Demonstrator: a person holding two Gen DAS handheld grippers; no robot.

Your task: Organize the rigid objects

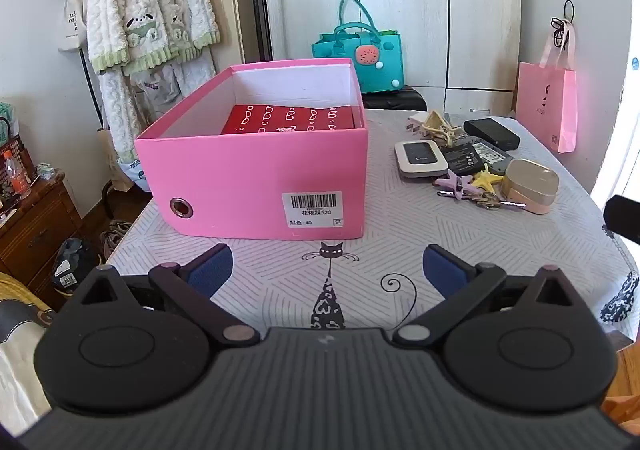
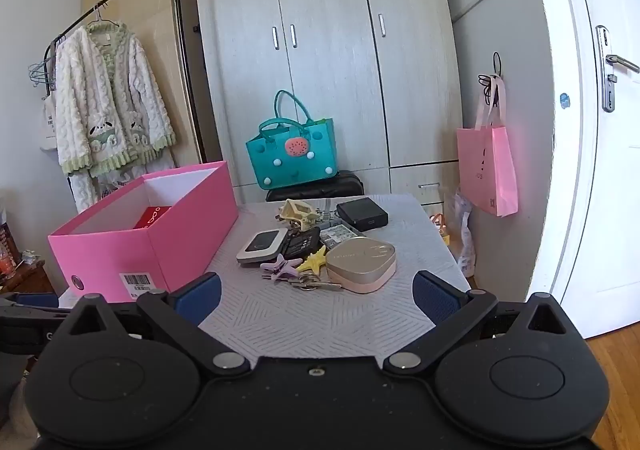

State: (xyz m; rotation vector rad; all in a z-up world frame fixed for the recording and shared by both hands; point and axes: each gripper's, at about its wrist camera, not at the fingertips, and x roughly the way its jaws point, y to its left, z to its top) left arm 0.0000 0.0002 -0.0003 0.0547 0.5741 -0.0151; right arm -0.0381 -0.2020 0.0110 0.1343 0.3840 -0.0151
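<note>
Gadgets (image 2: 316, 250) lie piled on the bench (image 2: 320, 314) beside a pink box (image 1: 256, 166). Both hand-held grippers, left (image 1: 327, 266) and right (image 2: 316, 290), gape wide, holding nothing.

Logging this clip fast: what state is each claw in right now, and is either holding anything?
Left claw: open wide, holding nothing.
Right claw: open wide, holding nothing.

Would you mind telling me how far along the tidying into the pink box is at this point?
Early. Done: only a red box lies inside the pink box. In hand: nothing; the left gripper and right gripper are both open and empty. Left: the clutter on the table, including the white device, black box, gold-and-pink case, star clips and keys.
</note>
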